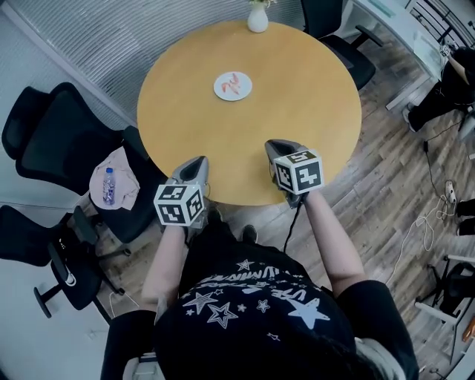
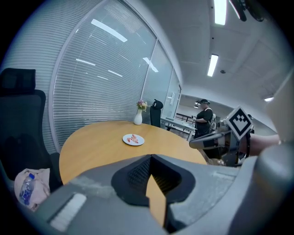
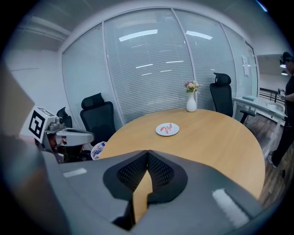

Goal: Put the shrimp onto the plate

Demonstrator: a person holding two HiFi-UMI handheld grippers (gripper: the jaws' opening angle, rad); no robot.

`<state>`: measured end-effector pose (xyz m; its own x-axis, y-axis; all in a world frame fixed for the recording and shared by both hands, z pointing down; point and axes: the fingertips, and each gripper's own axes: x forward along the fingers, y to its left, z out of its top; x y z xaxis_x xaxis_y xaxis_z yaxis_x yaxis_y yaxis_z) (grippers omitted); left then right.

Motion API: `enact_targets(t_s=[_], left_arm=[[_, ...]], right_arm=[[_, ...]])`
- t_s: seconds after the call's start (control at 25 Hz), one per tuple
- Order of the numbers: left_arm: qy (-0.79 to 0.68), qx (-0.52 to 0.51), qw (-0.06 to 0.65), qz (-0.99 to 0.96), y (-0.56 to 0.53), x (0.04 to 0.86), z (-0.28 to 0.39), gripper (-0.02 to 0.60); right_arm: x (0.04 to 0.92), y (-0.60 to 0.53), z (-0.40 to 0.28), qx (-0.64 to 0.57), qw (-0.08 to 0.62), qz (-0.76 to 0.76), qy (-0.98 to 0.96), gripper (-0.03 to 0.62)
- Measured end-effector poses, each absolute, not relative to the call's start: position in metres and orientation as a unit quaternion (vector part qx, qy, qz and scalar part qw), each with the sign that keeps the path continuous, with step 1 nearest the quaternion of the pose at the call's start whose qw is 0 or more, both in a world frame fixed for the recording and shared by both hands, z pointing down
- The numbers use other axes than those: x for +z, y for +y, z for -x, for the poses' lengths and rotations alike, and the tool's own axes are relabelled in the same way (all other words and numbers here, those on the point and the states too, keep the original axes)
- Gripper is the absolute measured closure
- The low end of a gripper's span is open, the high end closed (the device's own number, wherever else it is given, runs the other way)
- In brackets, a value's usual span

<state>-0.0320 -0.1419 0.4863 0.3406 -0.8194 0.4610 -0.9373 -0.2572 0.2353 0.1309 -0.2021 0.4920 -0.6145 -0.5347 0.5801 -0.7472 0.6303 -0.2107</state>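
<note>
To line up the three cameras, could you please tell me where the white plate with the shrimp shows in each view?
Head view: the plate lies upper centre, on the far half of the round table.
Left gripper view: the plate lies just left of centre, above the jaws.
Right gripper view: the plate lies slightly right of centre, above the jaws.
Shared landmark: the white vase stands at the table's far edge, beyond the plate, in every view.
</note>
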Motion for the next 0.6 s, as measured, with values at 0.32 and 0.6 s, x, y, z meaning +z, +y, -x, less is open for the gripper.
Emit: enact_targets(t_s=[0.32,0.6], left_arm=[[-0.555,0.119,0.239,-0.788,-0.148,0.489,0.038,0.58],[-0.537,0.11,0.252,-0.798,-0.135,0.492,0.05,0.58]], right_arm=[[0.507,-0.197,-0.132,0.239,0.237,-0.378,-0.862,0.592],[0.513,-0.182,-0.124,0.248,0.252,-0.394,-0.848,0.592]])
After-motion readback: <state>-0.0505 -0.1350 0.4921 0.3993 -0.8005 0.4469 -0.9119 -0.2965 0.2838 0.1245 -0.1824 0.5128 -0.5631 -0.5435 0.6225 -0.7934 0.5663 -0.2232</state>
